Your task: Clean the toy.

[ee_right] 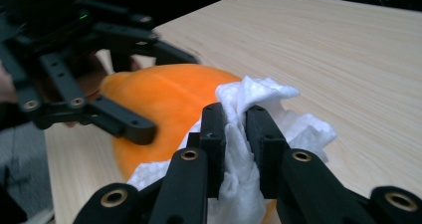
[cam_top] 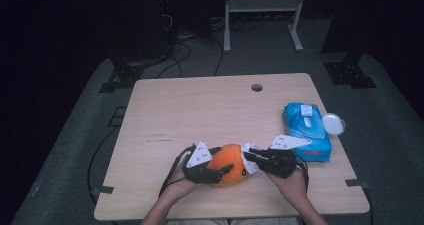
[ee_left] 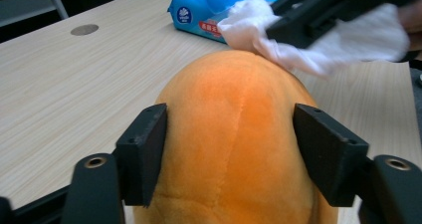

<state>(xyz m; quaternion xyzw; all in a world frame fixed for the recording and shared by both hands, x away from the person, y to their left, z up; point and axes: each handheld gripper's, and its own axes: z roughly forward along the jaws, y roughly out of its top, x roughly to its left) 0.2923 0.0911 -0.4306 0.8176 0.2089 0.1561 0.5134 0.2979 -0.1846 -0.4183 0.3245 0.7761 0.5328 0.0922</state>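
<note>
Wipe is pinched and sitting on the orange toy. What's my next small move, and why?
Probably drag the right tool across the orange plush toy, wiping its top. The white wipe is clamped in that tool and already lies against the toy, while the left tool brackets the toy's sides, so it should stay steady.

Black two-jaw left gripper (cam_top: 226, 169), brass screws, grey three-cornered plate, trailing cable

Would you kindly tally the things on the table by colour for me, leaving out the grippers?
Orange: 1, the plush toy
White: 2, the wipe and the round lid
Blue: 1, the wipes pack
Total: 4
</note>
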